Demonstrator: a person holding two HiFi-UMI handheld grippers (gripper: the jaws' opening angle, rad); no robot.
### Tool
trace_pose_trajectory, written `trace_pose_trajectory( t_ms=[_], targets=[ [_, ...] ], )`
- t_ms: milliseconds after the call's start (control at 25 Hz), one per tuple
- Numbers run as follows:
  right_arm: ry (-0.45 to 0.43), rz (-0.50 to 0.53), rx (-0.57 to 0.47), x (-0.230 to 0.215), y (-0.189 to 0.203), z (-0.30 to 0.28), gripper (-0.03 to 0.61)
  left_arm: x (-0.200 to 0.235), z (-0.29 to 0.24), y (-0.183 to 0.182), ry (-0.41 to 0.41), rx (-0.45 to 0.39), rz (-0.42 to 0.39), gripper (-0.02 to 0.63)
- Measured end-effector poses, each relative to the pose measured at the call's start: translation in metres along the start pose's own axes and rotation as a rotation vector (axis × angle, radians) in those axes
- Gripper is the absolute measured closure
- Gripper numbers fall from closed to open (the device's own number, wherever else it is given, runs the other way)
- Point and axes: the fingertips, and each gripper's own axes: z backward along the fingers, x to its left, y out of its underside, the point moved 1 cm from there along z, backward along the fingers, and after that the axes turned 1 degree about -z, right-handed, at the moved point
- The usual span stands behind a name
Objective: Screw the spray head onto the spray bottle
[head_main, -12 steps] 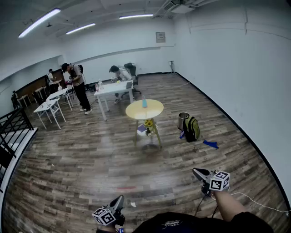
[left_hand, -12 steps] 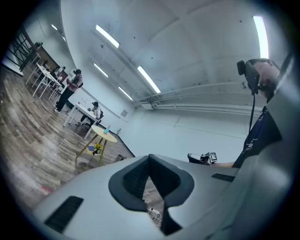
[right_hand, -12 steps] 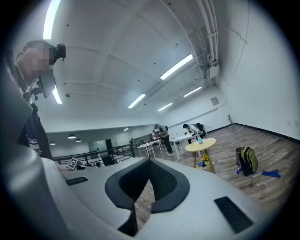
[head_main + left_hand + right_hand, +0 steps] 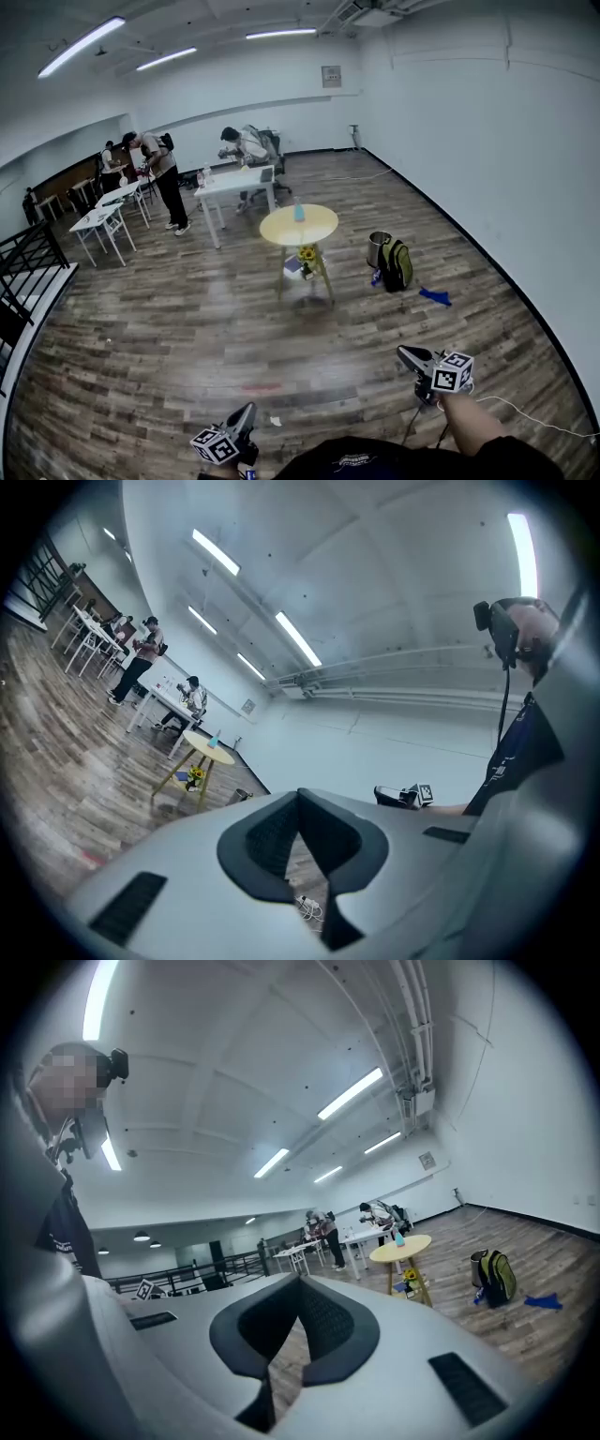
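You stand well back from the round yellow surface [image 4: 323, 231], with open wooden floor [image 4: 187, 319] between you and it. The task has not really begun; as I judge it, you are at the approach step.

Your left gripper [image 4: 248, 411] and your right gripper [image 4: 405, 354] both sit low in front of you, pointing level toward the surface. Each gripper view shows its jaws closed pad against pad, with nothing between them.

A small pale-blue bottle [image 4: 298, 212] stands upright near the middle of the surface. It is too small from here to tell whether the spray head is already on it, lies beside it, or is elsewhere.

A bunch of flowers [image 4: 307, 254] sits under the surface among its legs, and a green backpack [image 4: 396, 265] rests on the floor just to its right. People [image 4: 159, 178] work at white desks [image 4: 230, 185] beyond it, well apart from your task.

Next you likely need to walk up to the surface, keeping clear of the backpack, and find the spray head. Then spread both sets of jaws. One should take the bottle's body to steady it, and the other should take the head, ready to seat it squarely on the neck before you turn it.
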Motion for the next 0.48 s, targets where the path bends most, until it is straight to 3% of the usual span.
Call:
trace_pose_trajectory(
  t_ms=[480],
  targets=[
    [0.014,-0.045,0.001,-0.0057,0.0063,-0.0056,0.568,0.0049,-0.0016,0.0027,0.000,-0.003,0.022,0.604]
  ],
)
